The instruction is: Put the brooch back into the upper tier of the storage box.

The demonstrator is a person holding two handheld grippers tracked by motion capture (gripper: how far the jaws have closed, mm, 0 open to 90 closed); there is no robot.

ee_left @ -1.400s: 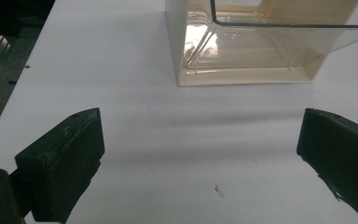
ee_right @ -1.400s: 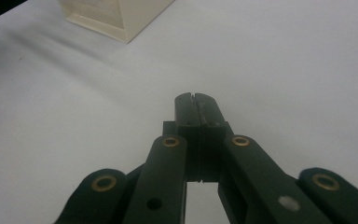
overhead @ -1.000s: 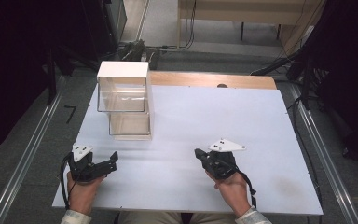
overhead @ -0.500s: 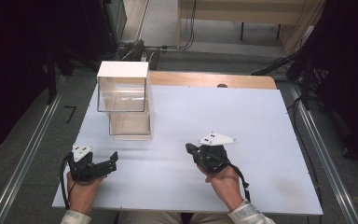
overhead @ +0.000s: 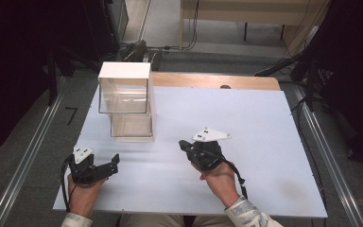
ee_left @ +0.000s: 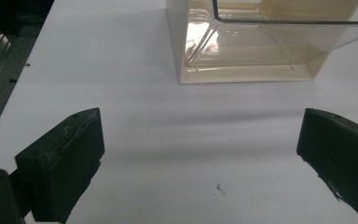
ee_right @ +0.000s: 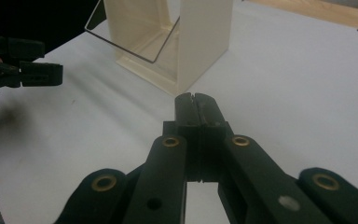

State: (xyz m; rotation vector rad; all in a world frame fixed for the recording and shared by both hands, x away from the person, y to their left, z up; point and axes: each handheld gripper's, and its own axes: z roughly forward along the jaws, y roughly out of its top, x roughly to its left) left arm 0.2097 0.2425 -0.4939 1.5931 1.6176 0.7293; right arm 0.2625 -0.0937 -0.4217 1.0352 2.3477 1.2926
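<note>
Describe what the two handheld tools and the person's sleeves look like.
Both tools are black. The left tool carries a small white plate on top; the right tool carries a larger pale three-cornered plate. In the right gripper view its linkage arms show brass-coloured pivot rings. A black cable trails from each tool. The sleeve at the right wrist is light with a fine speckled pattern, and the left cuff looks similar.

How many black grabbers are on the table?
2: the left gripper, jaws wide apart, near the table's front left corner, and the right gripper, jaws pressed together, near the front middle.
</note>
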